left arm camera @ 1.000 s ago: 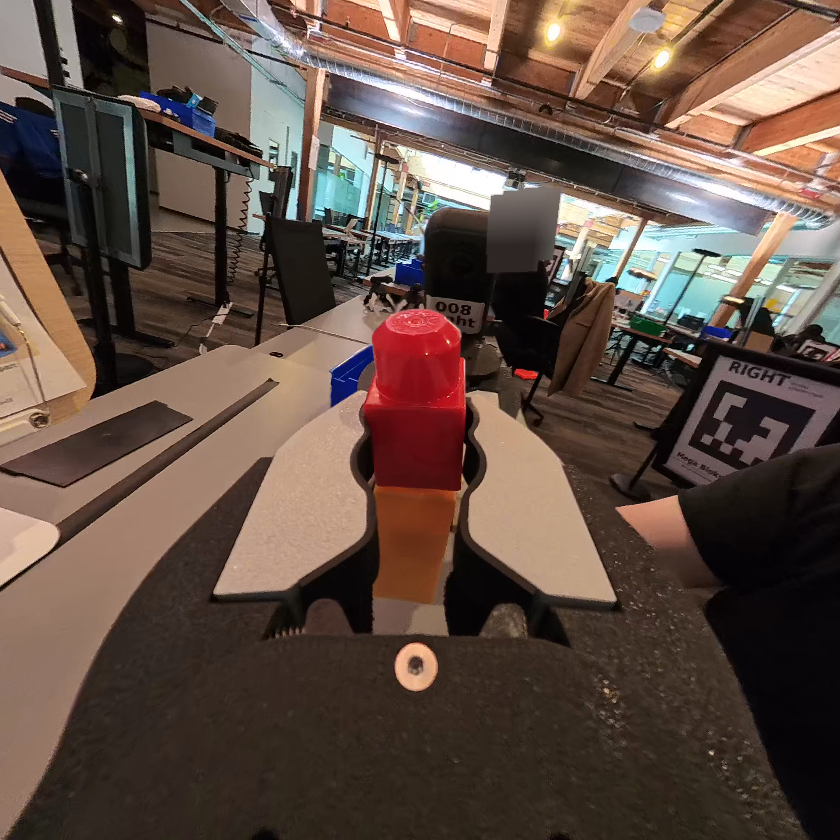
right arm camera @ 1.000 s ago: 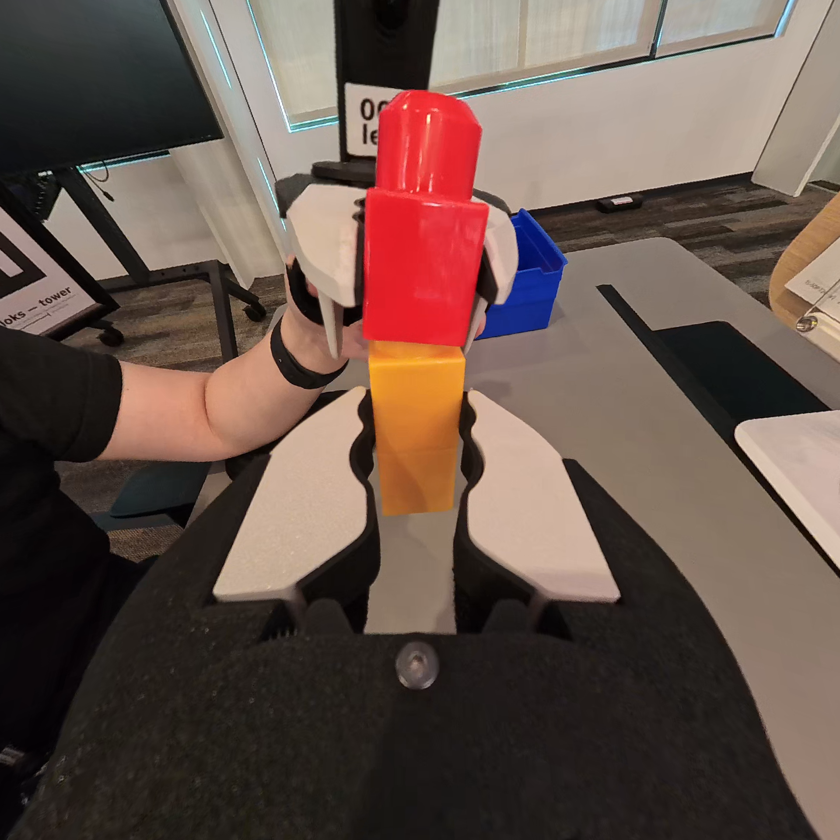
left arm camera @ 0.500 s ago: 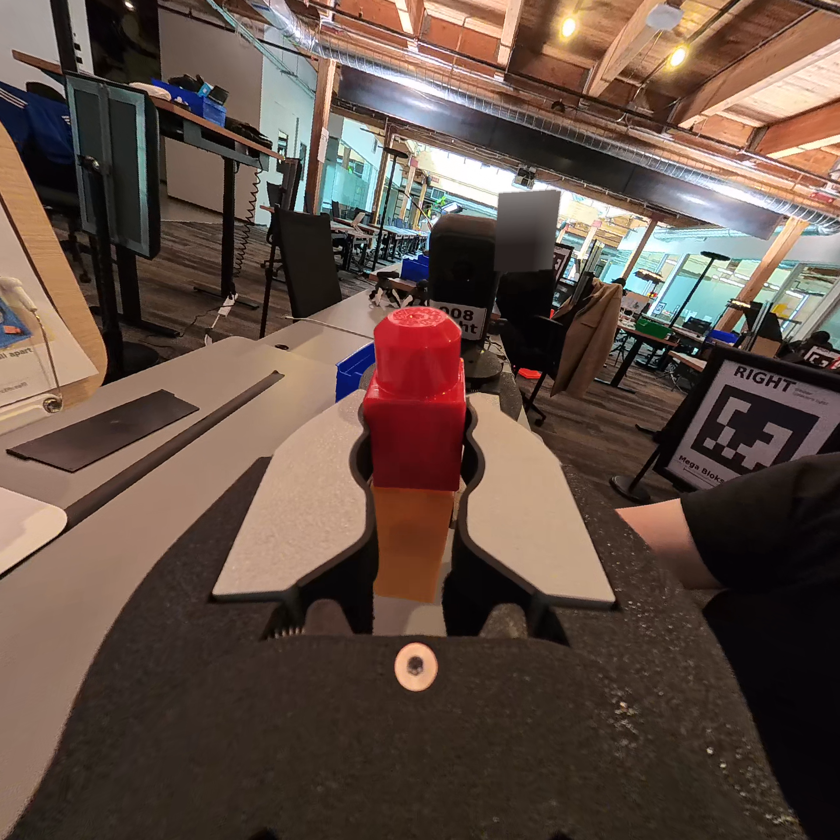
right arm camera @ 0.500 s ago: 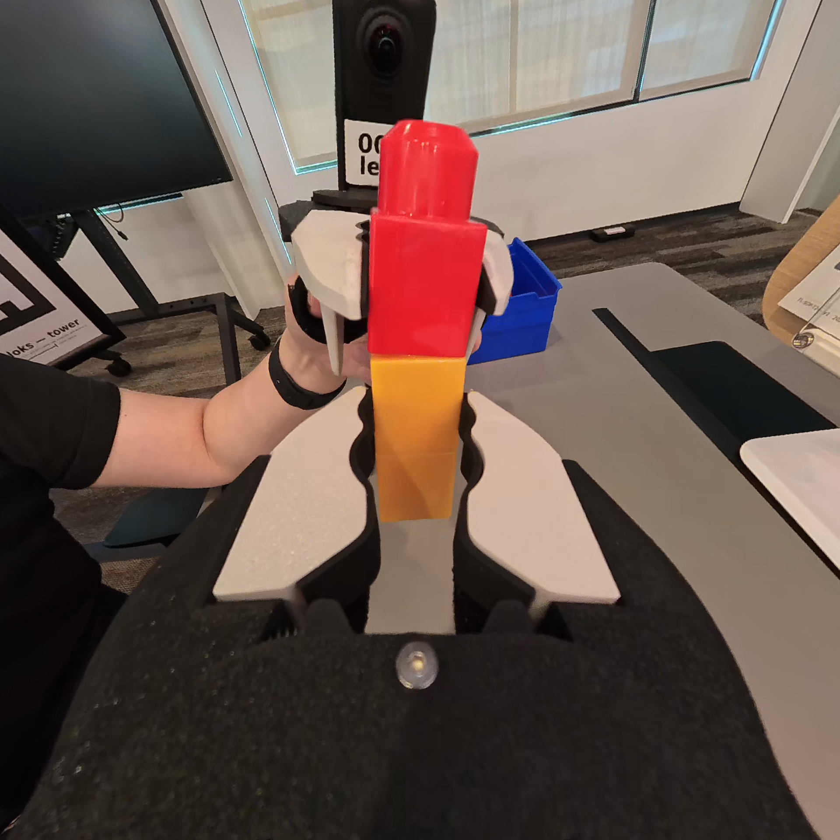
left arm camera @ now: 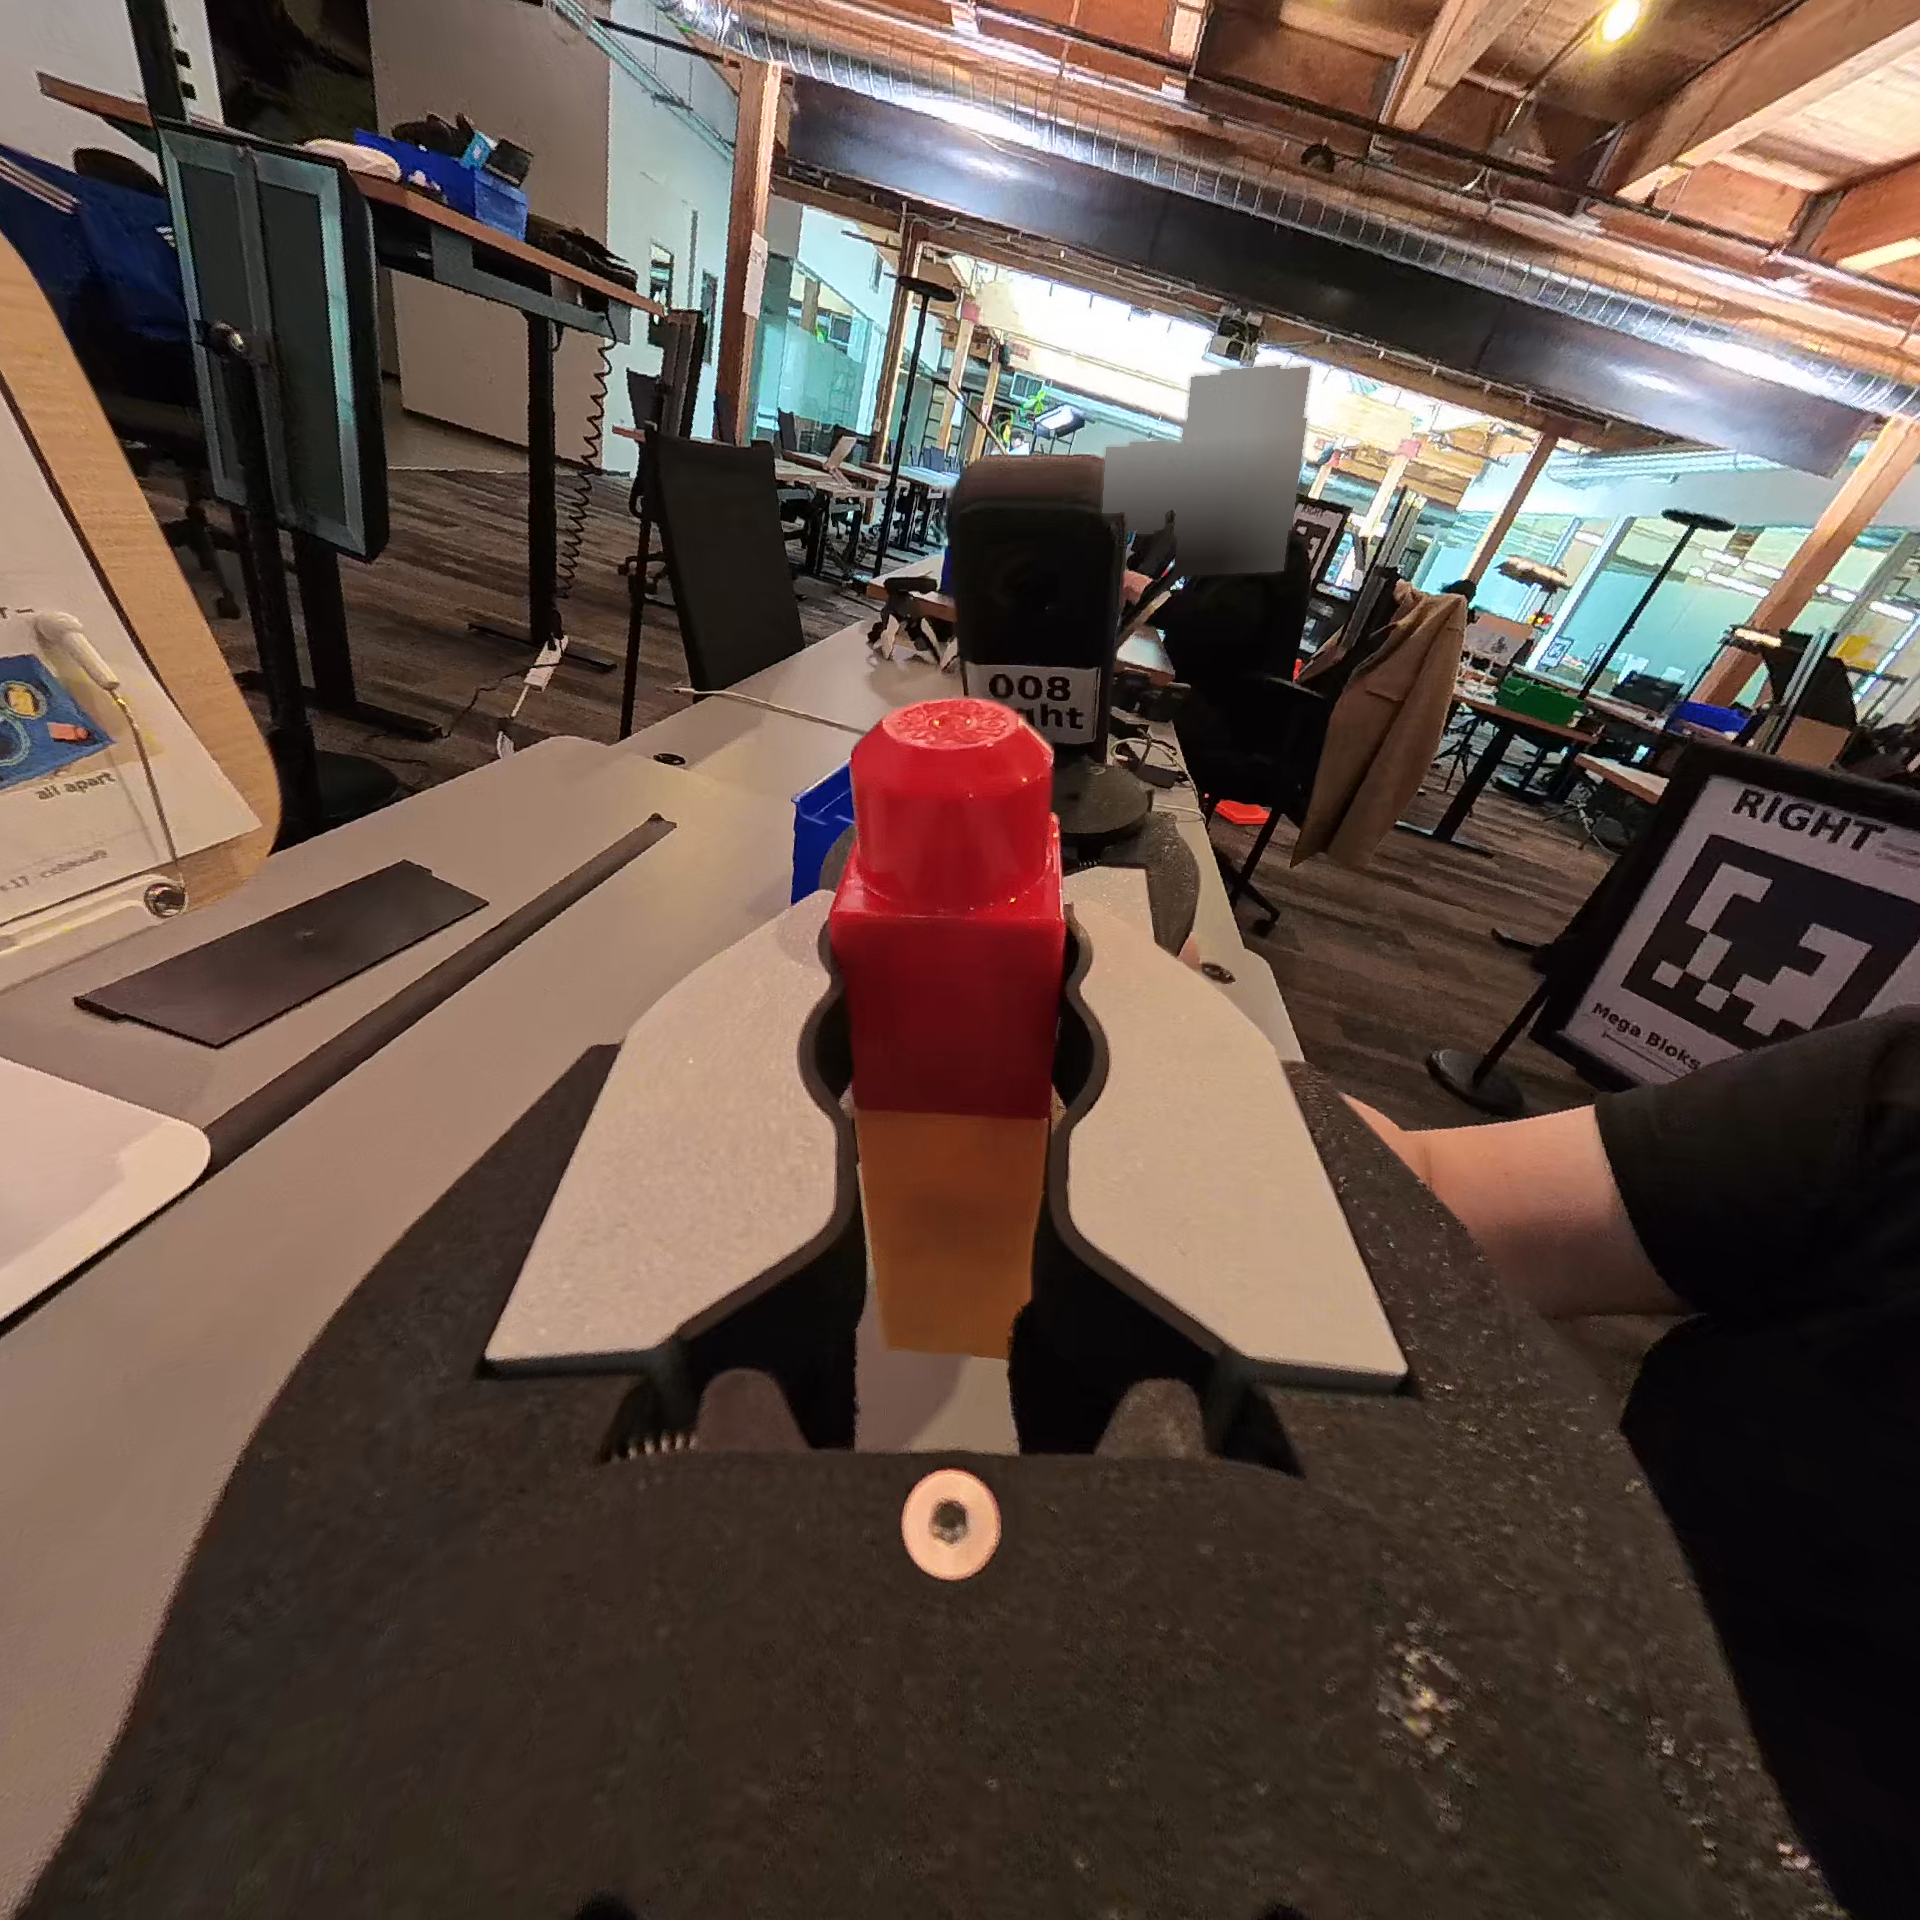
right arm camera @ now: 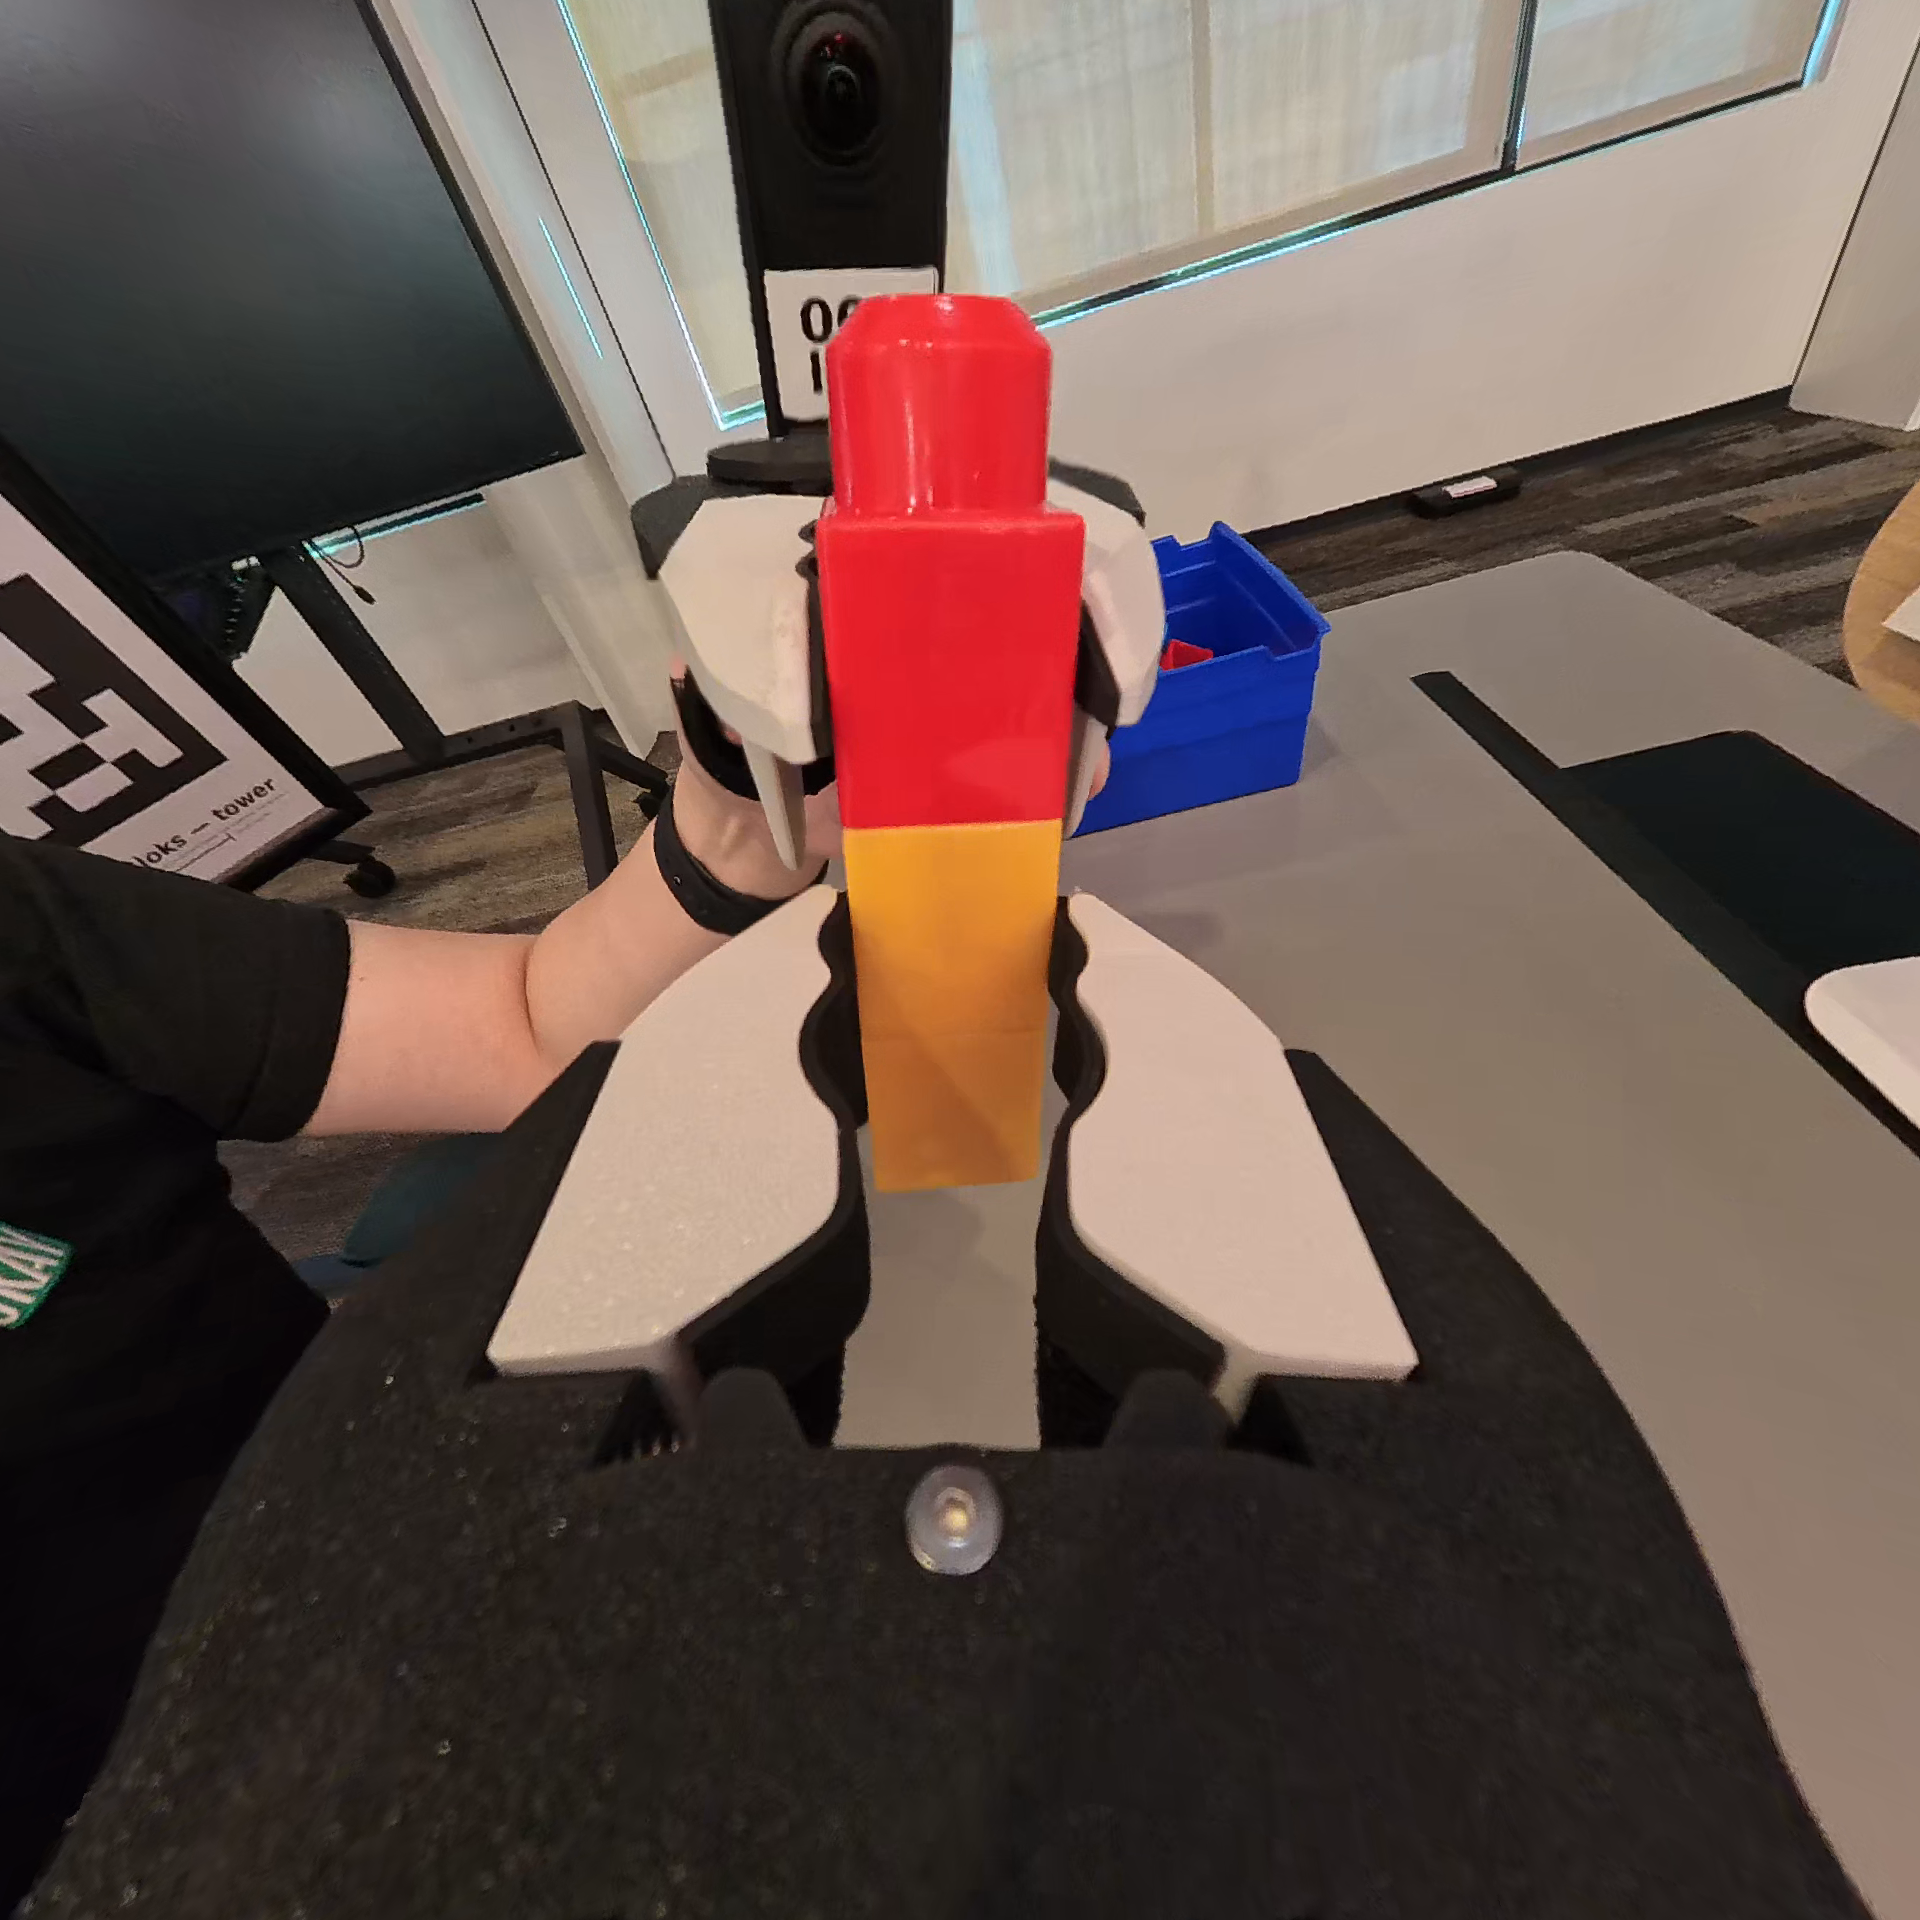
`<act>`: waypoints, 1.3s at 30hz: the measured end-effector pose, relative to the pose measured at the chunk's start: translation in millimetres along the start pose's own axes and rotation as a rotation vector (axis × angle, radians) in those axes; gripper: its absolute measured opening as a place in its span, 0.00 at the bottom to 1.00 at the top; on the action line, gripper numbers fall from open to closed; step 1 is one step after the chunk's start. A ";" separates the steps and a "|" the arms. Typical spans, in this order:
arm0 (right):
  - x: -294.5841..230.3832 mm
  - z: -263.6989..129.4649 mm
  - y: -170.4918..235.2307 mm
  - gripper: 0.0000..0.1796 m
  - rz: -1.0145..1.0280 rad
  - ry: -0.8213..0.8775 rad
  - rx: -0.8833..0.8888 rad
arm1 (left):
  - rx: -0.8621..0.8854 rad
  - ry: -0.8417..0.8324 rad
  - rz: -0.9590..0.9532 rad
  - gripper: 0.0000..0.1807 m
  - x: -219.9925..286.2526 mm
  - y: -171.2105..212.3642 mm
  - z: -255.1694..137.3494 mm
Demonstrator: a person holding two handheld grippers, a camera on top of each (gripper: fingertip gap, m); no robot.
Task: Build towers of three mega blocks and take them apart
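Note:
A tower of a red block [right arm camera: 945, 644] on two orange blocks [right arm camera: 951, 997] is held upright over the grey table [right arm camera: 1455, 1039]. My left gripper [left arm camera: 948, 997] is shut on the red block [left arm camera: 951, 831], one finger on each side. It also shows in the right wrist view, beyond the tower, with its fingers [right arm camera: 748, 644] clamping the red block. My right gripper [right arm camera: 951, 977] is shut on the orange blocks, near the seam between them. In the left wrist view only one orange face [left arm camera: 948, 1226] shows below the red block.
A blue bin [right arm camera: 1226, 686] holding a red piece stands on the table behind the tower. A black mat [left arm camera: 281, 951] and a white board [left arm camera: 62, 1174] lie to the left. A black camera on a stand [left arm camera: 1034, 582] is at the far table edge.
Both grippers keep their hold on the tower. The two grippers and the tower have shifted slightly together, so the background sits a little differently in both views.

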State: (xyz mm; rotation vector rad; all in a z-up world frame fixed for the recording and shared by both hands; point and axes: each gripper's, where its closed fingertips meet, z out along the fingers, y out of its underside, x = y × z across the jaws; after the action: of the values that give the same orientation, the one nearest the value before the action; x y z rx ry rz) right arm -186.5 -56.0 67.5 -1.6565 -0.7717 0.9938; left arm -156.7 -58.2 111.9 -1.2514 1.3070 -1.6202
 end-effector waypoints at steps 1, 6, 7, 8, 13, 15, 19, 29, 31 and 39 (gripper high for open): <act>0.4 0.0 -0.4 0.19 0.012 -0.001 0.004 | 0.003 -0.001 -0.006 0.20 -0.8 -0.3 0.0; 2.2 0.1 -0.5 0.19 0.014 0.008 0.006 | 0.012 -0.005 -0.033 0.20 -3.1 -0.6 0.4; 3.0 -0.2 -0.7 0.19 0.015 0.012 0.006 | 0.021 -0.006 -0.046 0.20 -4.0 -1.0 0.6; 3.2 -0.6 -1.0 0.19 0.016 0.012 0.010 | 0.029 -0.004 -0.052 0.20 -4.2 -1.4 1.3; 2.7 -1.3 -0.5 0.19 0.014 0.009 0.003 | 0.032 0.002 -0.047 0.20 -3.6 -1.6 1.7; 1.3 -1.3 -0.8 0.19 0.012 0.009 -0.004 | 0.032 0.014 -0.045 0.20 -2.1 -2.2 0.6; -0.8 2.4 1.8 0.20 0.015 0.008 -0.028 | 0.005 0.023 -0.028 0.19 0.4 -0.5 -0.9; -1.7 -0.3 2.4 0.20 -0.018 0.062 -0.068 | 0.008 0.104 -0.069 0.19 3.9 4.4 3.1; -1.5 -0.3 3.2 0.20 -0.012 0.064 -0.079 | 0.003 0.104 -0.059 0.20 4.2 5.3 2.8; -3.8 0.2 -0.5 0.20 0.001 0.035 -0.045 | 0.026 0.109 -0.070 0.20 6.2 1.6 2.4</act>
State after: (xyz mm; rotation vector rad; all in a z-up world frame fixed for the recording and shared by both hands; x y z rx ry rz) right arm -188.4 -59.1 68.8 -1.7092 -0.7749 0.9521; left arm -156.3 -65.1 112.0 -1.2206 1.3159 -1.7713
